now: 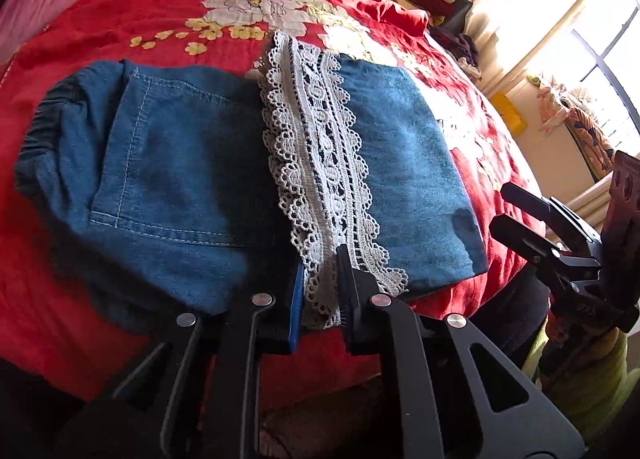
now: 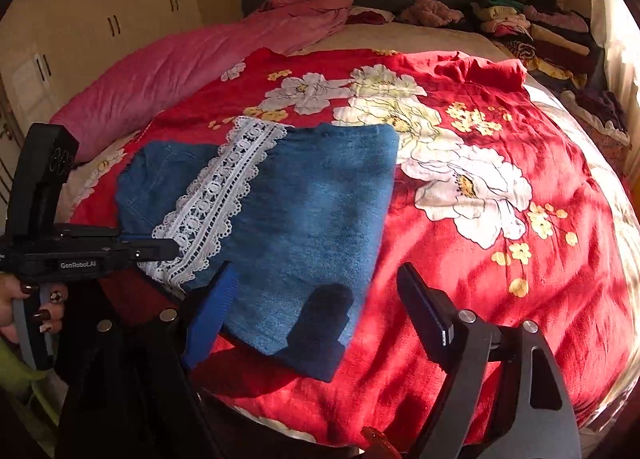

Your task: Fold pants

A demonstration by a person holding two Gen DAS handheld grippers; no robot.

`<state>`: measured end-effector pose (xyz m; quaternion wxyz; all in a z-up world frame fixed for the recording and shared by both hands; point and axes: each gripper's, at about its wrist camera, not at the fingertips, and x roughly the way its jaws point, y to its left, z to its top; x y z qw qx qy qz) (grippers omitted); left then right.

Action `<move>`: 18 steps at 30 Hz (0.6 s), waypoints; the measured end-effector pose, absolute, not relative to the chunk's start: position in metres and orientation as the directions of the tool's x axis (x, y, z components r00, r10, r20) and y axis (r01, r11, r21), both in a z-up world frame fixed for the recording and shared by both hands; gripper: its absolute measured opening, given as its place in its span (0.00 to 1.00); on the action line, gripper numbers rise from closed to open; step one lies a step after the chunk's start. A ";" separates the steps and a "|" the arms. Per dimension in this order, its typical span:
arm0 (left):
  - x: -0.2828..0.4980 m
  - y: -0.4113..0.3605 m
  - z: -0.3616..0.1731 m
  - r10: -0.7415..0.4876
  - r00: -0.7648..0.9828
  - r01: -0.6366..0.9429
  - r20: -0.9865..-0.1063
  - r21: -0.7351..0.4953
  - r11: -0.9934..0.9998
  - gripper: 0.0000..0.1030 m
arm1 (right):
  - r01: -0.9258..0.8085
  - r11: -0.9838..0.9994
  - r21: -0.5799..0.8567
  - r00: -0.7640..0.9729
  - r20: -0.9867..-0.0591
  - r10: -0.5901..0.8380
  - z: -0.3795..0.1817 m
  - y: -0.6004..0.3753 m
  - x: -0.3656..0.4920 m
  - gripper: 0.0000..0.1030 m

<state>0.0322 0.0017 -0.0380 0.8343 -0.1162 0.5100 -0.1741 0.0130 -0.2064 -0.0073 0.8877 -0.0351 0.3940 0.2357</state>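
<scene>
The blue pants [image 1: 168, 179] lie folded on the red flowery blanket [image 2: 500, 279]. Their white lace edge [image 1: 320, 179] lies on top. The left gripper [image 1: 320, 275] pinches the lace end. The right gripper [image 2: 316, 311] hangs wide apart, holding nothing.

Black angular gripper arms [image 1: 320, 279] with silver round rivets [image 1: 262, 299] and blue finger pads [image 2: 210, 313] were seen; dark-painted, decorated fingernails [image 2: 42, 315] were shown.

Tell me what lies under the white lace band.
Blue denim of the folded pants shows on both sides of the lace band, on the red floral bedspread. What lies directly beneath the lace is covered.
</scene>
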 end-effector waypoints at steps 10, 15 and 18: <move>0.032 -0.011 -0.044 -0.326 0.427 0.206 -0.843 -0.260 0.943 0.18 | -0.448 0.889 0.101 0.477 -0.813 0.333 -0.044 -0.194 0.019 0.54; 0.031 -0.012 -0.043 -0.321 0.430 0.213 -0.844 -0.251 0.944 0.22 | -0.424 0.900 0.104 0.464 -0.828 0.314 -0.053 -0.200 0.017 0.54; 0.031 -0.013 -0.040 -0.316 0.437 0.214 -0.842 -0.244 0.946 0.26 | -0.423 0.899 0.113 0.469 -0.822 0.324 -0.048 -0.201 0.015 0.54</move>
